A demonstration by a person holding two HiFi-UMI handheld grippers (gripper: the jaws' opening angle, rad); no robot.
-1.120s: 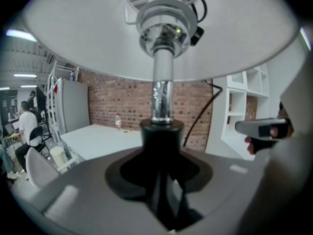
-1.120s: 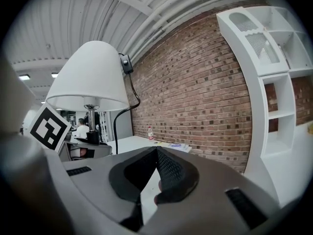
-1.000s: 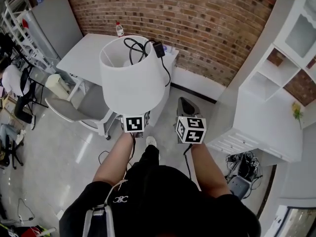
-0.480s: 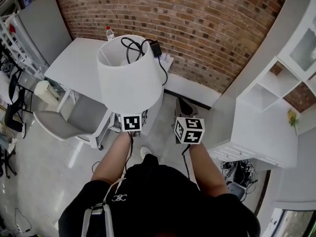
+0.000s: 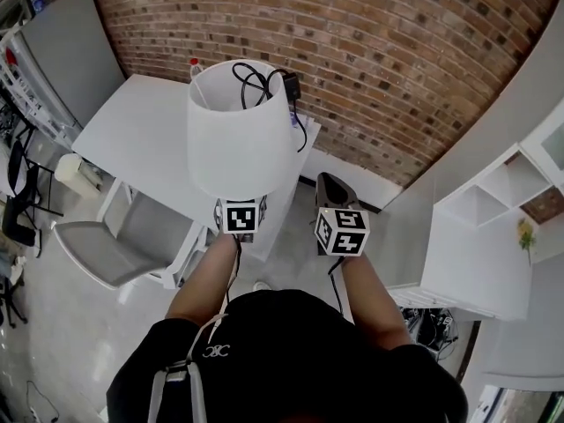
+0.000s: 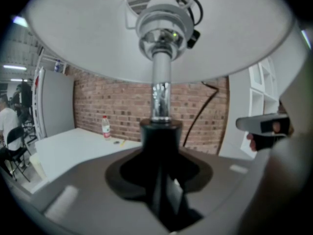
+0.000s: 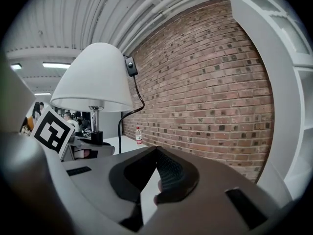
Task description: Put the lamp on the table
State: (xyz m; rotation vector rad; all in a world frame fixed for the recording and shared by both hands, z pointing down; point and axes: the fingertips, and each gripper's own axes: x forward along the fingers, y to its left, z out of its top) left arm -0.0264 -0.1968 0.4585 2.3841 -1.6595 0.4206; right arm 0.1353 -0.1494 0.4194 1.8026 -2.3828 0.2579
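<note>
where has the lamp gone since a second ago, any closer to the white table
Yes: forward, toward the brick wall. In the head view the lamp now overlaps more of the white table.

Head cam top-down; gripper cams low; lamp (image 5: 236,139) shared

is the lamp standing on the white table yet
No, the lamp hangs in the air, its black stem clamped in the left gripper's jaws, with the table beyond it.
</note>
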